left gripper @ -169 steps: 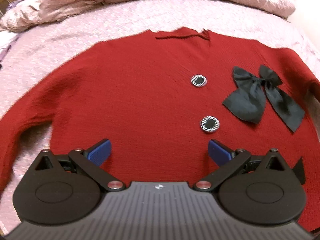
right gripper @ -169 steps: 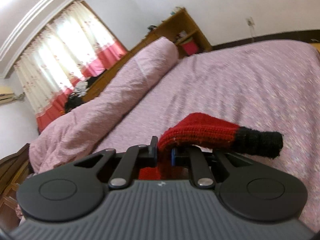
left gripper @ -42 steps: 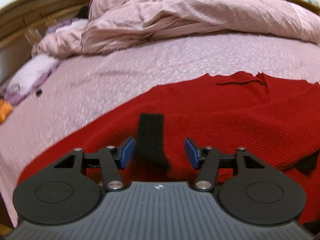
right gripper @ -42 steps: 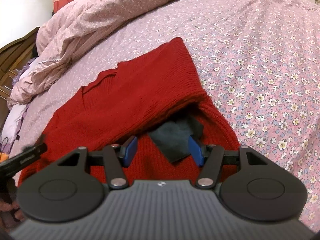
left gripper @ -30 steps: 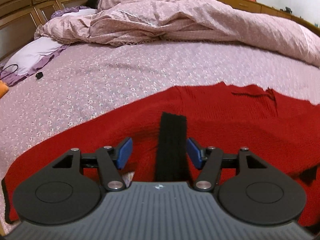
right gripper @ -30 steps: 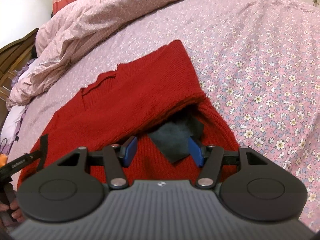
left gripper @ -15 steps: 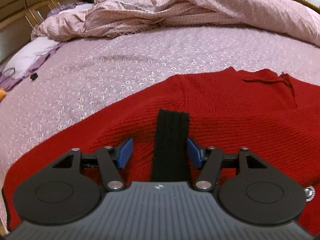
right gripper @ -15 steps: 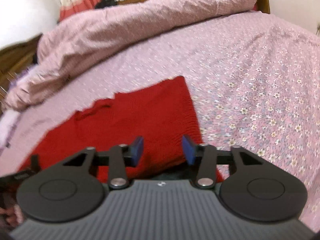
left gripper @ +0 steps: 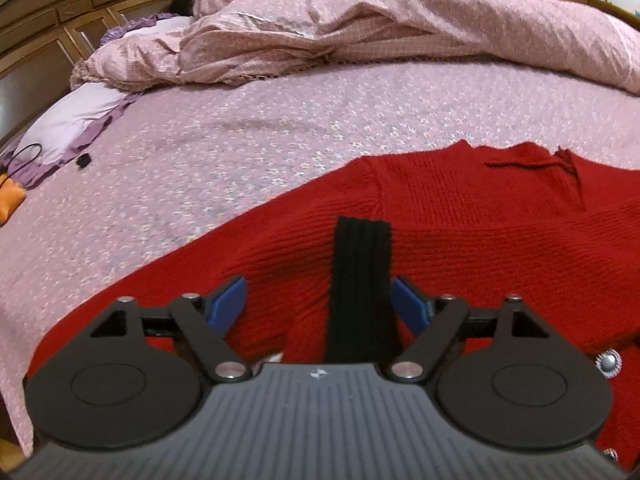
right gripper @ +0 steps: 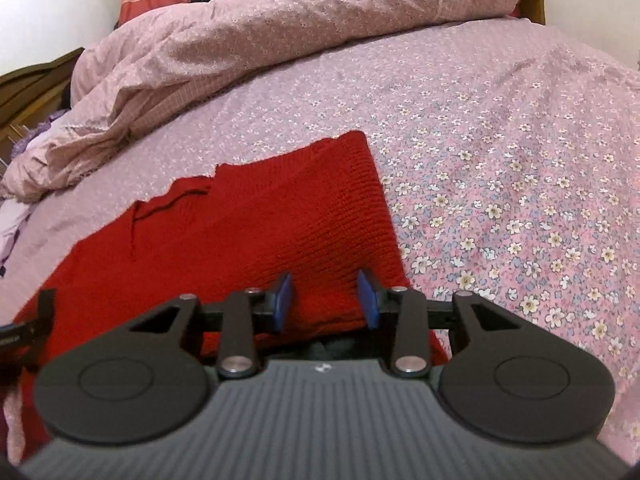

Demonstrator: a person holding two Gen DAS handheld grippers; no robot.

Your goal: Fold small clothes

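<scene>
A red knit cardigan lies flat on the bed, also in the right wrist view. Its left sleeve is folded inward, and the black cuff lies between the blue pads of my left gripper, which is open and not clamping it. My right gripper is open and hovers over the folded right sleeve, at the cardigan's right edge. A silver button shows at the lower right of the left wrist view.
The bed has a pink floral sheet. A rumpled pink duvet lies along the far side. A lilac pillow and an orange item sit at the left, by a wooden headboard.
My right gripper let go of the right sleeve, laid across the body. My left gripper opened wider around the black cuff. My right gripper narrowed and moved over the folded sleeve.
</scene>
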